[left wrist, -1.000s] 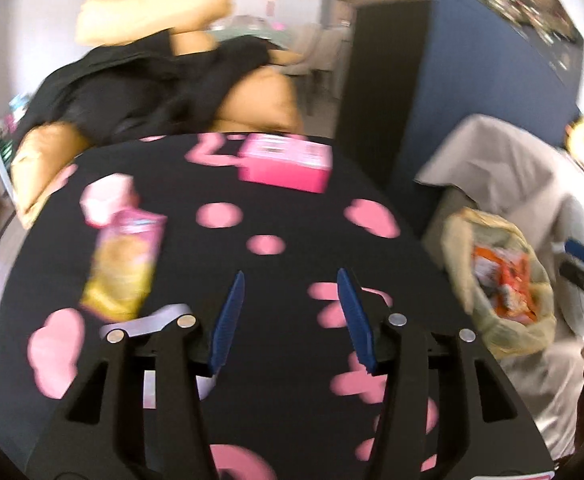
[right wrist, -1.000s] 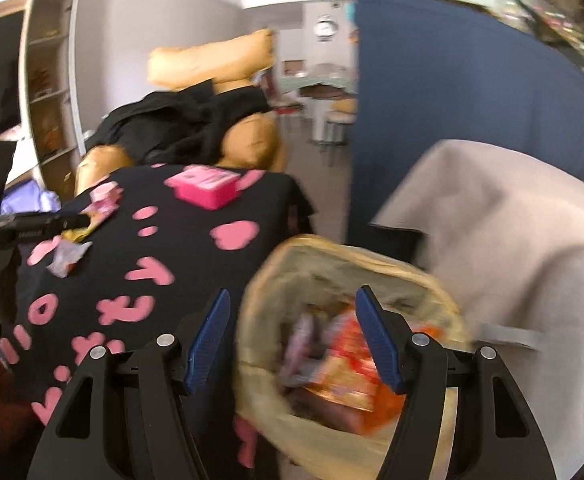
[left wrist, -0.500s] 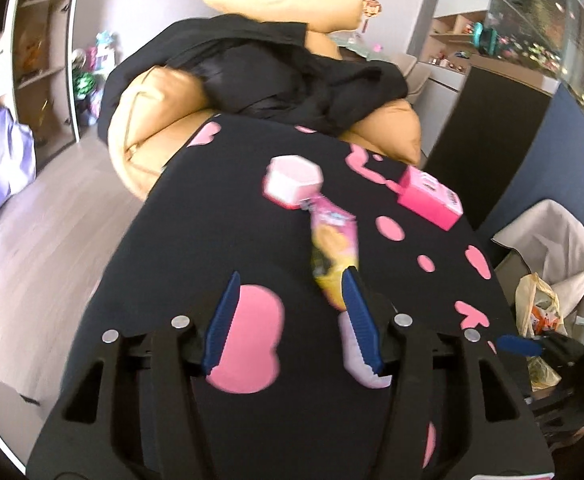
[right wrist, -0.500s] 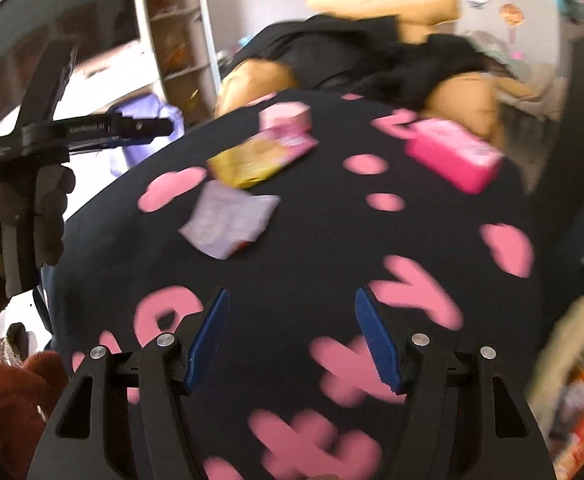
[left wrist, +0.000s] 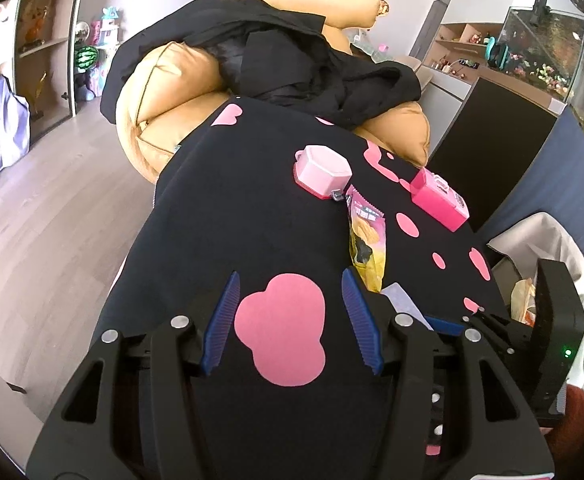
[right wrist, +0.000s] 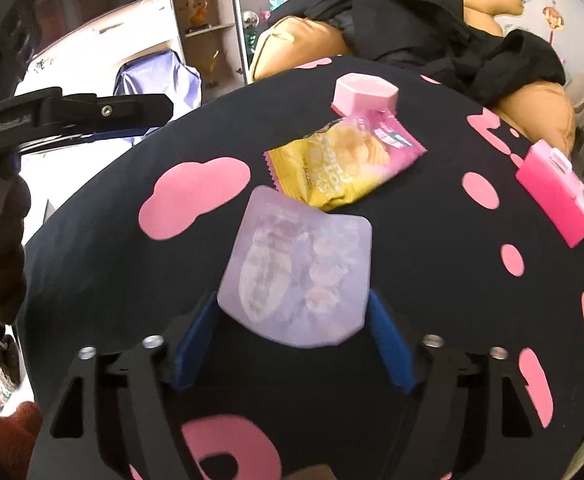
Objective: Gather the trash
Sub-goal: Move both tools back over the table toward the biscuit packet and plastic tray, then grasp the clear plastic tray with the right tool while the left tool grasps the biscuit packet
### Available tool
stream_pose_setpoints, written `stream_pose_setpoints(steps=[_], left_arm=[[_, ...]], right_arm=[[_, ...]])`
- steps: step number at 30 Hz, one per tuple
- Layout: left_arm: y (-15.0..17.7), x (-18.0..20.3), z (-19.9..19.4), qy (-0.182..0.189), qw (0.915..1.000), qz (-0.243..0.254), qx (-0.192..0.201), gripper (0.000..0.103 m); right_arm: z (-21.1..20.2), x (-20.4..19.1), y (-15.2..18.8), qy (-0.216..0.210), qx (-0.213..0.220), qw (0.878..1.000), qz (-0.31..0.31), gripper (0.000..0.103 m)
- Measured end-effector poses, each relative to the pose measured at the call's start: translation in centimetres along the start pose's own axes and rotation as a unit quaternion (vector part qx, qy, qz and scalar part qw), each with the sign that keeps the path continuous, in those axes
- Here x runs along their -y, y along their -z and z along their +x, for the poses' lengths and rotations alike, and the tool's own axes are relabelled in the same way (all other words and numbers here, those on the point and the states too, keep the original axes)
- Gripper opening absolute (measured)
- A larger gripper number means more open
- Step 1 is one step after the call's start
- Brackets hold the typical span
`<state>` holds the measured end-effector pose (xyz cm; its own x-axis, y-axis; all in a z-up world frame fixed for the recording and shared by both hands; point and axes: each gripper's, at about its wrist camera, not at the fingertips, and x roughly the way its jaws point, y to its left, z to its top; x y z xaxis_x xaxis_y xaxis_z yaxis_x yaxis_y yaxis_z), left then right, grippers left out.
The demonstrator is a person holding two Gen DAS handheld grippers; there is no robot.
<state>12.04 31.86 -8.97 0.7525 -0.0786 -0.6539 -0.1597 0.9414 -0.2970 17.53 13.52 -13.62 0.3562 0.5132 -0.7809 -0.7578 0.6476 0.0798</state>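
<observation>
A pale lilac wrapper (right wrist: 298, 276) lies flat on the black table with pink shapes (right wrist: 432, 280). My right gripper (right wrist: 292, 336) is open, its blue fingers either side of the wrapper's near edge. A yellow-and-pink snack packet (right wrist: 344, 160) lies just beyond it, also in the left wrist view (left wrist: 366, 236). My left gripper (left wrist: 292, 312) is open and empty above a pink cloud shape, left of the packet. A corner of the lilac wrapper (left wrist: 402, 300) shows by its right finger. A trash bag (left wrist: 526, 304) hangs at the table's right.
A pale pink hexagonal box (left wrist: 322, 172) and a bright pink box (left wrist: 438, 200) sit farther back on the table. An orange sofa with black clothing (left wrist: 283, 64) stands behind the table. Wooden floor and shelves (left wrist: 47, 40) are on the left.
My right gripper swung from the trash bag to the table and moved close over the lilac wrapper. My left gripper moved left and back, now over the pink cloud shape.
</observation>
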Motion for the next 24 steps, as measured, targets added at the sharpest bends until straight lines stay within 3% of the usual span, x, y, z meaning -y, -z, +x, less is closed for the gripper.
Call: stream_pose_setpoints(steps=[5, 10, 12, 21, 24], left_arm=[[-0.1, 0.0, 0.5, 0.002, 1.0000, 0.001, -0.006, 0.051], [-0.1, -0.3, 0.4, -0.005, 0.9999, -0.003, -0.010, 0.051], [-0.1, -0.4, 0.5, -0.008, 0.9999, -0.004, -0.011, 0.051], [-0.3, 1.3, 2.3, 0.011, 0.9993, -0.003, -0.034, 0.051], [-0.6, 2.5, 3.4, 0.017, 0.9988, 0.008, -0.046, 0.051]], right_arm=[[0.5, 0.0, -0.6, -0.005, 0.009, 1.000, 0.000, 0.078], [-0.5, 1.0, -0.6, -0.011, 0.022, 1.000, -0.001, 0.051], [-1.8, 1.6, -0.5, -0.013, 0.032, 0.999, 0.002, 0.033], [-4.8, 5.0, 2.1, -0.002, 0.024, 0.999, 0.029, 0.009], [-6.1, 6.3, 3.0, 0.001, 0.031, 0.998, 0.050, 0.007]])
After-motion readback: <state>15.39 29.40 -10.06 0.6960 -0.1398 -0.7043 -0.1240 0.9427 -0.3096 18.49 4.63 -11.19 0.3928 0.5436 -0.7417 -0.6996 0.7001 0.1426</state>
